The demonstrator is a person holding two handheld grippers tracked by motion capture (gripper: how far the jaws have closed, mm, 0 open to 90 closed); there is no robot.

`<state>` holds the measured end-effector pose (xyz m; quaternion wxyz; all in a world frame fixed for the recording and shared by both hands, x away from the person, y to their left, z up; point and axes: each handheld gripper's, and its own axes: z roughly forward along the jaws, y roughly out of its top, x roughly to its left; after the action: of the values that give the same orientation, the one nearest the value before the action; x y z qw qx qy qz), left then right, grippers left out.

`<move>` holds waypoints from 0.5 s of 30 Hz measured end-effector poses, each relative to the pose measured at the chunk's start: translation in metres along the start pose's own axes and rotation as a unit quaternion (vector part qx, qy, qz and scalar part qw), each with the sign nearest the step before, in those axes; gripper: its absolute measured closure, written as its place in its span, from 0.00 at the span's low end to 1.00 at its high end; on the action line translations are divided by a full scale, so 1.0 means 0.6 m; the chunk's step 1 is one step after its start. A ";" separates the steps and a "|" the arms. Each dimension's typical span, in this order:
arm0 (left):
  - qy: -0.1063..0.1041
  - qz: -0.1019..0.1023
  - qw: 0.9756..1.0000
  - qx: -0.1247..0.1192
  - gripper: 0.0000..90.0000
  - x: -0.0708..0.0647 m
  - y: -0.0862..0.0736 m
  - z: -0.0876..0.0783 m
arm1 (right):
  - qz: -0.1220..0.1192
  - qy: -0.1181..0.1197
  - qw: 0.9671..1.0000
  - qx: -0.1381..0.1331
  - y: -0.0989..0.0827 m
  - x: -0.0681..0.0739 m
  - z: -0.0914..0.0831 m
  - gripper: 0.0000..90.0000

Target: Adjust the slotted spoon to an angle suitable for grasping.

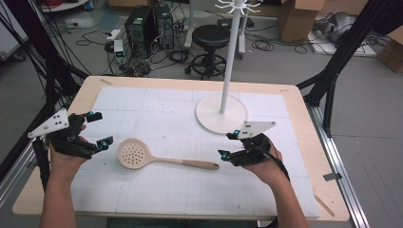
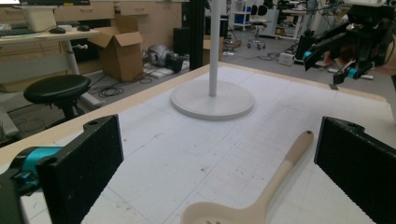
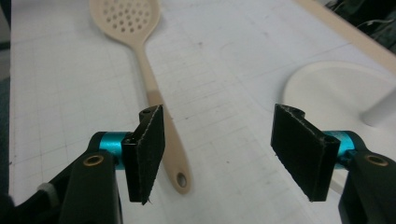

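Note:
A beige slotted spoon [image 1: 157,157] lies flat on the white gridded mat, bowl to the left, handle pointing right. My left gripper [image 1: 99,129] hovers open just left of the bowl, nothing between its jaws; the spoon [image 2: 261,196] runs between its jaws farther off in its own view. My right gripper [image 1: 229,145] stands open just right of the handle's end and a little above it. In the right gripper view the spoon [image 3: 140,56] lies ahead and below, its holed handle tip near the left pad [image 3: 149,154], untouched.
A white stand with a round base [image 1: 221,113] and tall pole [image 1: 230,57] rises at the mat's back right; the base [image 3: 327,88] shows beside my right gripper. The wooden table edge [image 1: 304,109] frames the mat. Stool, boxes and cables lie on the floor beyond.

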<state>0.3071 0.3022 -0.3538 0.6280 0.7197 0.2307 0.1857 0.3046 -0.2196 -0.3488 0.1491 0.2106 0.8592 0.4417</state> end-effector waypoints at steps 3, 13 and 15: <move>-0.001 0.002 1.000 0.001 0.02 0.000 0.000 0.000 | 0.022 -0.012 0.999 -0.038 -0.019 -0.005 -0.026 0.35; -0.009 0.001 1.000 0.005 0.02 -0.002 -0.001 0.011 | 0.061 -0.052 0.992 -0.100 -0.066 -0.021 -0.078 0.29; -0.010 0.001 1.000 0.008 0.02 -0.002 -0.002 0.013 | 0.072 -0.058 0.990 -0.104 -0.069 -0.025 -0.082 0.26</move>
<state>0.3106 0.2953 -0.3561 0.6241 0.7268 0.2255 0.1774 0.2865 -0.2827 -0.3541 0.1880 0.2804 0.7809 0.5256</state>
